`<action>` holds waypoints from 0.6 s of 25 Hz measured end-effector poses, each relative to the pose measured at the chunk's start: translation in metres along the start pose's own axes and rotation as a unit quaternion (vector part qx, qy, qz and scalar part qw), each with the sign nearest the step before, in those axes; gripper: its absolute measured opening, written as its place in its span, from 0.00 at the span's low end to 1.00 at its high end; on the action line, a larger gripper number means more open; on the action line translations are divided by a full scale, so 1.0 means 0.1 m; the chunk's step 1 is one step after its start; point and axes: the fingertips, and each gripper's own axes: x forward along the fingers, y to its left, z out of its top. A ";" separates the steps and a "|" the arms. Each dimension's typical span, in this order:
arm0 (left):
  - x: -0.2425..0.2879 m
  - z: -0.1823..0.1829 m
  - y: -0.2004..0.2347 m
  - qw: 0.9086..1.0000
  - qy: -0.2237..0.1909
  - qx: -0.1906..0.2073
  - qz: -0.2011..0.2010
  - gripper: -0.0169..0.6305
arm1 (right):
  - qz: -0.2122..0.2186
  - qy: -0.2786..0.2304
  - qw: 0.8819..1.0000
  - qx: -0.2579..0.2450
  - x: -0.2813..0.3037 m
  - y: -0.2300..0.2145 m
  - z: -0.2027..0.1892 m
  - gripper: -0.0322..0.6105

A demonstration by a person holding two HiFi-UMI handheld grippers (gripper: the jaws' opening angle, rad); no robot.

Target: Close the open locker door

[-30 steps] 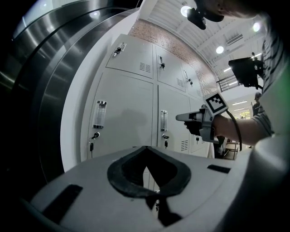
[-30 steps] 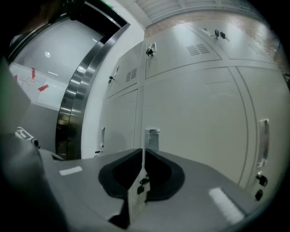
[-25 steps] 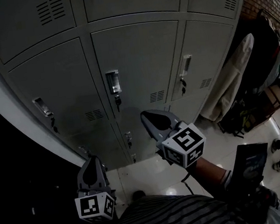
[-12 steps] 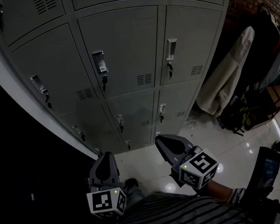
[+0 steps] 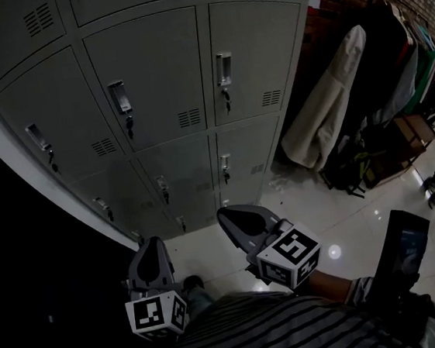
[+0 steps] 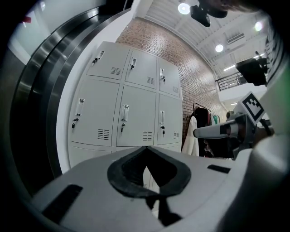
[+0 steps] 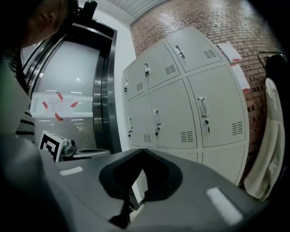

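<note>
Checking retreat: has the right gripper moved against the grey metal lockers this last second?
Yes. The right gripper pulled back from the grey metal lockers, downward in the head view; its tip now overlaps the glossy floor.

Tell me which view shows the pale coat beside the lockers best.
The head view: the pale coat hangs full length beside the lockers. The right gripper view pushes the coat to the frame's right edge; the left gripper view shows only a small, distant strip.
</note>
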 end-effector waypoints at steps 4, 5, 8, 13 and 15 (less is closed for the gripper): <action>0.00 0.00 -0.08 1.000 0.000 0.003 -0.001 0.03 | 0.006 -0.001 1.000 -0.005 -0.04 -0.01 0.00 0.05; 0.00 0.00 -0.10 1.000 0.000 0.004 -0.002 0.03 | 0.007 -0.002 1.000 -0.006 -0.05 -0.01 0.01 0.05; 0.00 0.00 -0.12 1.000 -0.001 0.007 -0.002 0.03 | 0.009 -0.007 1.000 -0.007 -0.07 -0.02 0.03 0.05; 0.01 -0.01 -0.11 1.000 0.000 0.007 0.002 0.03 | 0.003 -0.012 1.000 -0.007 -0.10 -0.07 0.04 0.05; 0.02 -0.01 -0.08 1.000 0.000 0.008 0.004 0.03 | 0.003 -0.013 1.000 -0.006 -0.08 -0.07 0.04 0.05</action>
